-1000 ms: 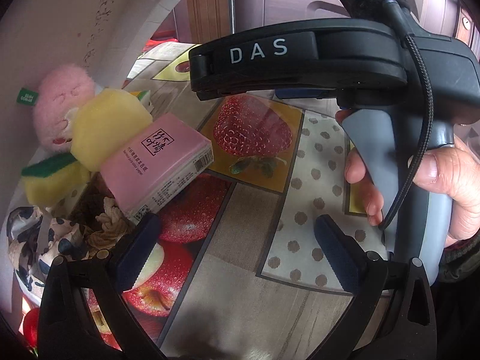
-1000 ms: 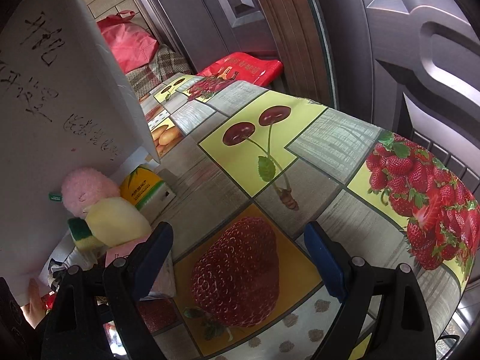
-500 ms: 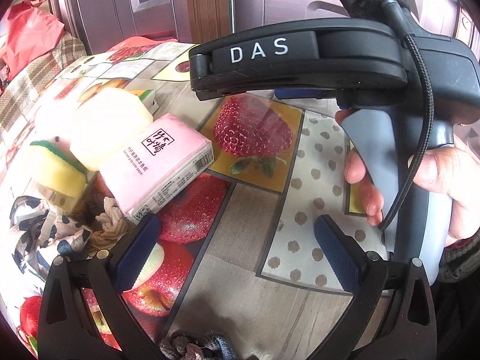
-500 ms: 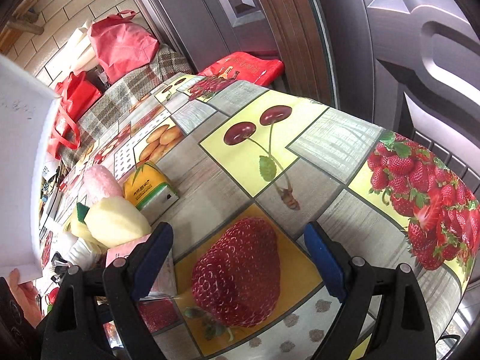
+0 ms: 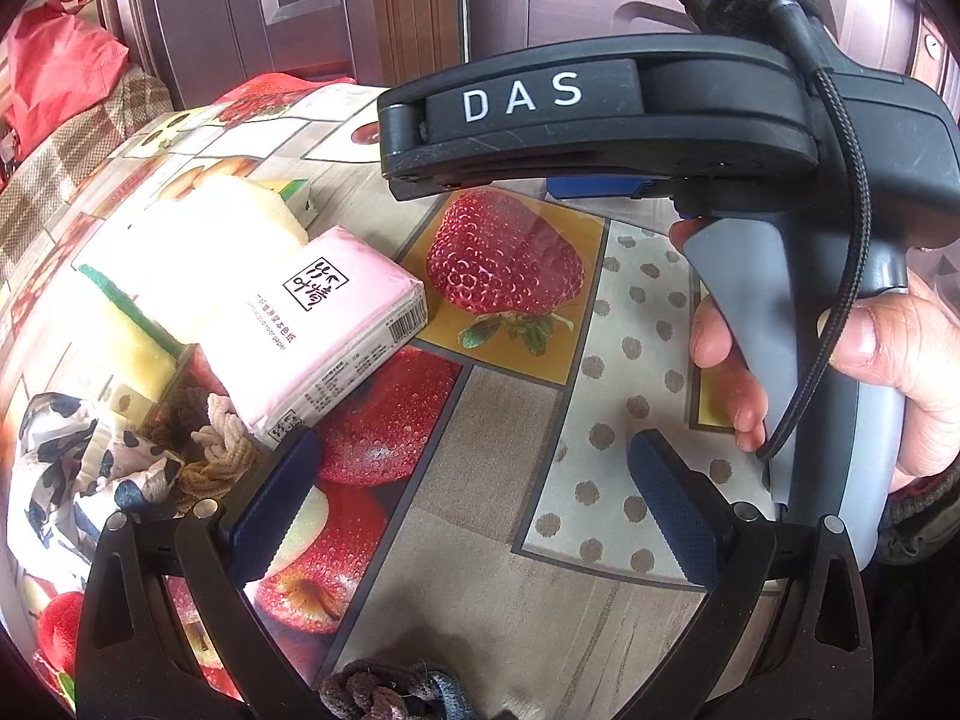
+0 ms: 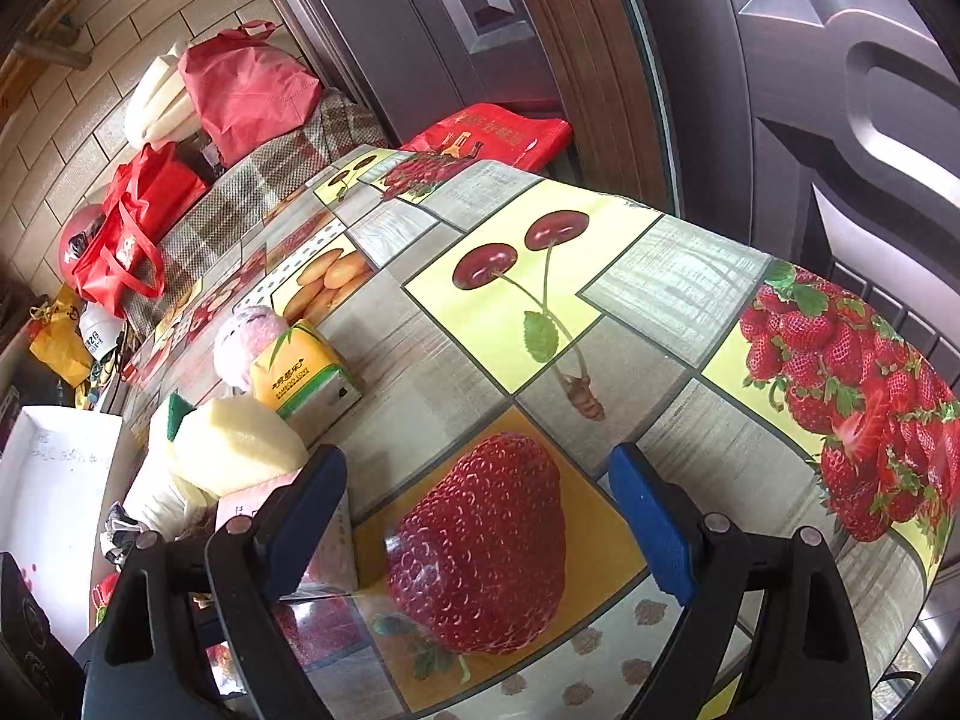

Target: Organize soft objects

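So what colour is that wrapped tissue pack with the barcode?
Pale pink tissue pack, clearest in the left wrist view.

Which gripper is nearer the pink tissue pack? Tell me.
Left. The left gripper has one finger right beside the pink tissue pack; the right gripper hangs over the strawberry print beyond.

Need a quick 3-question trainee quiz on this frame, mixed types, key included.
1. True or false: the right gripper holds the pink tissue pack.
2. What lies nearest the left gripper's left finger? A) pink tissue pack B) pink plush C) yellow tissue box
3. What fruit is printed on the tablecloth between the right gripper's fingers?

Key: 1 false; 2 A; 3 strawberry.
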Motion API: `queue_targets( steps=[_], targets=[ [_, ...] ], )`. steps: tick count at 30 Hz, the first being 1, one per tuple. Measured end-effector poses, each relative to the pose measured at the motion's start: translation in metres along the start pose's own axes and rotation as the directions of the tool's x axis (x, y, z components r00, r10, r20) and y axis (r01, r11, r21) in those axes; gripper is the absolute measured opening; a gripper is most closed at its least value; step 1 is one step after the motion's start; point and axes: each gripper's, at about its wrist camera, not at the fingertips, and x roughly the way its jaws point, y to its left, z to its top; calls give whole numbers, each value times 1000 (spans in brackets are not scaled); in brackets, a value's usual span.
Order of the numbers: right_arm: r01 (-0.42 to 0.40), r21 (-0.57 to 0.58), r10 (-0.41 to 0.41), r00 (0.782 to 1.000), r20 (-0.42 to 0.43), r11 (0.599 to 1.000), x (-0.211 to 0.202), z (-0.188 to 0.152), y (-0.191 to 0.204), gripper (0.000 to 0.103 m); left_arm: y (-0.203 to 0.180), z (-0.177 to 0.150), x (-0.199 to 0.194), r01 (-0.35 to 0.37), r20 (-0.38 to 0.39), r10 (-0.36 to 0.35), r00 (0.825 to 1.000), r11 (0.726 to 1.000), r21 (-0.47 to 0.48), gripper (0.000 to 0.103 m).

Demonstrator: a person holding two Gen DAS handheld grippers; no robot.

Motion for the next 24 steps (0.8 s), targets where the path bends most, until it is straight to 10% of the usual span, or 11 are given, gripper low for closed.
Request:
queue_targets(
  steps=[24],
  targets=[
    [-9,5,9,1000,2,1000,-1,0,-2,90,0,0,0,0,0,0,1000,1000,0,102]
  ],
)
